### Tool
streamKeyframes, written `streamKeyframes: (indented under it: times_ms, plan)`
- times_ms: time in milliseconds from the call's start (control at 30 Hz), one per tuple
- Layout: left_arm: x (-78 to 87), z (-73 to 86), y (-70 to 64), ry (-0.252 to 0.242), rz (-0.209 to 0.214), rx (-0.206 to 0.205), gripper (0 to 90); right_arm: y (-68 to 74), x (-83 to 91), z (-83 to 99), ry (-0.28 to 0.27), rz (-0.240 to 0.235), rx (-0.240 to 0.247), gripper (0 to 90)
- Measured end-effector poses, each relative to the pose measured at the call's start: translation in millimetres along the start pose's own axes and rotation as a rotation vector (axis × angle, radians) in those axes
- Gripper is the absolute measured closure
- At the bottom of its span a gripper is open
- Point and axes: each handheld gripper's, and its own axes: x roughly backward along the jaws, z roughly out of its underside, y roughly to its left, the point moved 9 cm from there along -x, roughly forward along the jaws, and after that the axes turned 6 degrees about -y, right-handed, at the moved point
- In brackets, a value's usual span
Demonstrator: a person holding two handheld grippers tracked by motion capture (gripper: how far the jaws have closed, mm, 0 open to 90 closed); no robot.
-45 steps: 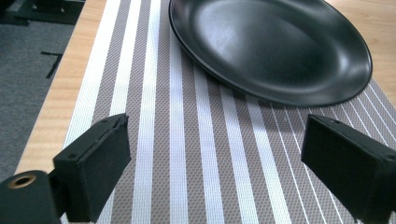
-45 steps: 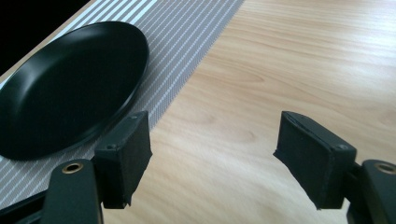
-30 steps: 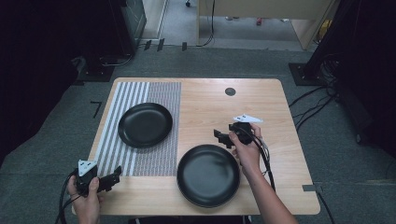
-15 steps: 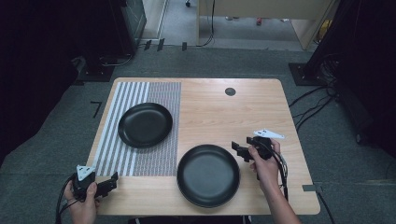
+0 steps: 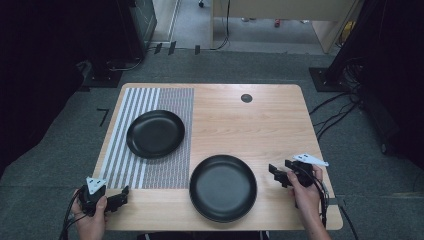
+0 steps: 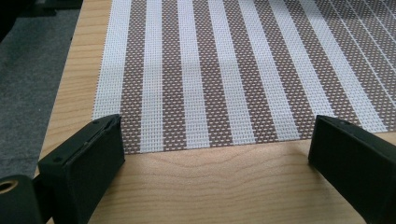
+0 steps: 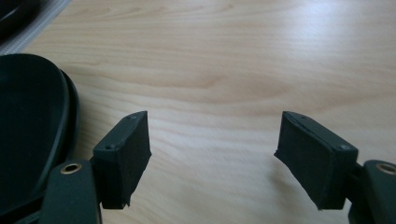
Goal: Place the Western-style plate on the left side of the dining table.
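We see a pale, smooth wood-grain table (image 5: 260,125); on its left part lies a coarse woven mat (image 6: 224,70), brown and white. Beside that mat, the near plate (image 5: 223,187) looks smooth, matt black.

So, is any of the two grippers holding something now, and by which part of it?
Nothing is held. The left gripper is open over the table edge near the striped mat; the right gripper is open beside the near black plate.

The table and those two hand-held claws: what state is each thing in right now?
Left gripper: open, holding nothing.
Right gripper: open, holding nothing.
Plate on the striped mat: upright, empty.
Plate on the bare wood: upright, empty.
Striped mat: lying flat.
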Motion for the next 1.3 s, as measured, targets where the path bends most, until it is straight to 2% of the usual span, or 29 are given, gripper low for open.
streamKeyframes:
  times_ms: [300,467,633,733,967,1167,1300]
  plan:
    - [-0.2,0.5,-0.4,-0.014,0.000,0.001,2.0,-35.1,27.4,21.0,0.005,0.076,-0.026,24.9]
    - [-0.1,0.7,-0.2,-0.015,0.003,-0.003,1.9,-51.9,41.2,29.9,0.004,0.127,-0.011,23.8]
    - [0.0,0.8,-0.2,-0.016,0.005,-0.004,1.9,-61.5,50.8,38.5,0.010,0.162,-0.003,23.3]
    - [0.1,0.9,-0.1,-0.016,0.008,-0.006,1.9,-64.4,53.2,42.0,0.005,0.173,0.003,23.2]
    - [0.1,0.9,-0.1,-0.016,0.009,-0.006,1.8,-65.1,55.7,47.4,0.006,0.225,0.075,22.9]
    - [0.1,1.0,-0.1,-0.017,0.009,-0.006,1.8,-63.2,53.9,48.7,0.020,0.242,0.109,20.8]
    - [0.1,1.0,-0.1,-0.017,0.009,-0.007,1.8,-63.2,53.9,48.6,0.020,0.241,0.108,20.8]
